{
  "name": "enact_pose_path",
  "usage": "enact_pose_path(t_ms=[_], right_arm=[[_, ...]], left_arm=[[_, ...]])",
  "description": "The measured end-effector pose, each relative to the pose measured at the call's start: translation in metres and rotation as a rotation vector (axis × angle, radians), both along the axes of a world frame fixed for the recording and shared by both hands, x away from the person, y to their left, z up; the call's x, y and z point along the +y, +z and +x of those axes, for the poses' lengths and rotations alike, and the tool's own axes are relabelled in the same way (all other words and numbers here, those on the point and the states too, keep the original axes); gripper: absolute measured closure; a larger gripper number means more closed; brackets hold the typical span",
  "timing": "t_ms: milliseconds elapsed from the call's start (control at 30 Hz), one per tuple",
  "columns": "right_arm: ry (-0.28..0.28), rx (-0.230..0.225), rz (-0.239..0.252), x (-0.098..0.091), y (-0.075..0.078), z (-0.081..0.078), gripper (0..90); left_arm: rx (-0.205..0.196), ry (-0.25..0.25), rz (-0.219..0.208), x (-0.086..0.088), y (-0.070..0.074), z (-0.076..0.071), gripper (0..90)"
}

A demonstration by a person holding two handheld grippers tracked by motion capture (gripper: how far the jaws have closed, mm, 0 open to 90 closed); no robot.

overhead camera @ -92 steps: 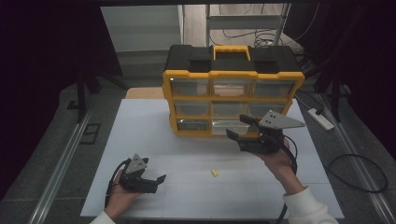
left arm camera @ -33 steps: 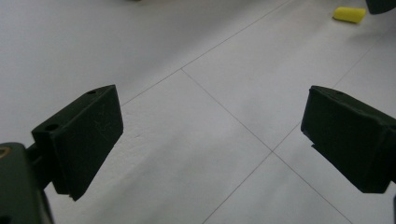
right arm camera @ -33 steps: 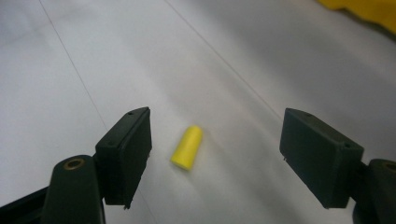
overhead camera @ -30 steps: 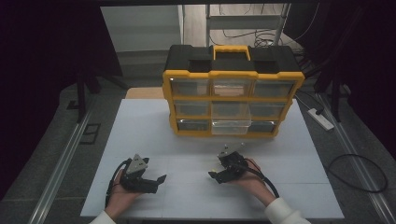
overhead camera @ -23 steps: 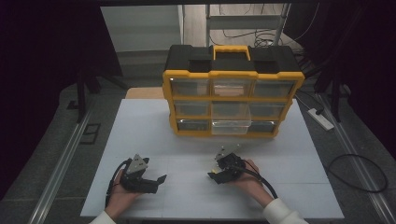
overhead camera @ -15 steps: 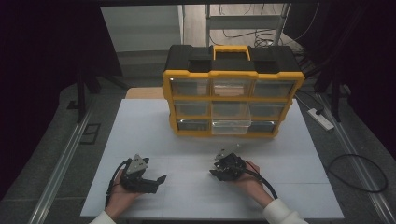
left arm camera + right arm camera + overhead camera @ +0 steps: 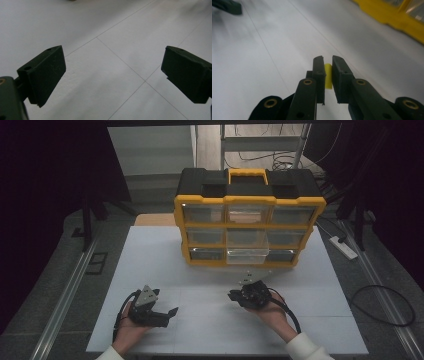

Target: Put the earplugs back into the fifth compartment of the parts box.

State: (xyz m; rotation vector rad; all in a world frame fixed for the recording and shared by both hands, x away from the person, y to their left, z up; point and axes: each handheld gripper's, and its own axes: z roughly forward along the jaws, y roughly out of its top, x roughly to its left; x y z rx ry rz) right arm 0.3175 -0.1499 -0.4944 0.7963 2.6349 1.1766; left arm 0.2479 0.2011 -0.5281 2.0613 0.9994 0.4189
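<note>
Lowered from the yellow-and-black plastic drawer cabinet [image 7: 249,222] to the matte white table [image 7: 200,270], right gripper [image 7: 327,65] has just closed onto a small smooth yellow block [image 7: 328,76] mid-table; left gripper [image 7: 113,75] rests wide open over bare tabletop near the front edge.

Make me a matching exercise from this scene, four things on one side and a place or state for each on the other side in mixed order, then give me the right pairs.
Things:
1. left gripper
2. right gripper
3. small yellow piece
4. middle bottom drawer

States:
A. pulled out a little from the yellow and black organiser
B. jaws wide apart over the bare white table
C. pinched between two black jaws
D. jaws have just been closing, now shut on a small piece

Pairs: 1-B, 2-D, 3-C, 4-A
</note>
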Motion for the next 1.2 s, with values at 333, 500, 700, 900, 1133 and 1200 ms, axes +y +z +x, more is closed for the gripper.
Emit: enact_pose_path(t_ms=[333, 500, 700, 900, 1133, 1200], right_arm=[[-0.004, -0.082, 0.159, -0.015, 0.024, -0.012, 80.6], [-0.011, -0.115, 0.214, -0.022, 0.033, -0.016, 80.6], [-0.018, -0.16, 0.278, -0.032, 0.047, -0.021, 80.6], [-0.021, -0.211, 0.335, -0.038, 0.069, -0.025, 80.6], [-0.03, -0.274, 0.389, -0.042, 0.099, -0.024, 80.3], [-0.034, -0.292, 0.395, -0.043, 0.107, -0.023, 80.2]], left_arm=[[-0.001, 0.0, -0.001, 0.0, 0.0, 0.0, 5.5], [0.0, -0.003, 0.001, 0.0, 0.0, 0.0, 5.5], [0.0, -0.002, -0.001, 0.0, 0.0, 0.0, 5.5], [-0.002, 0.003, -0.005, -0.001, 0.0, 0.0, 5.5], [-0.002, 0.001, -0.005, -0.001, 0.001, 0.001, 5.4], [-0.003, 0.001, -0.002, 0.0, 0.001, 0.001, 5.4]])
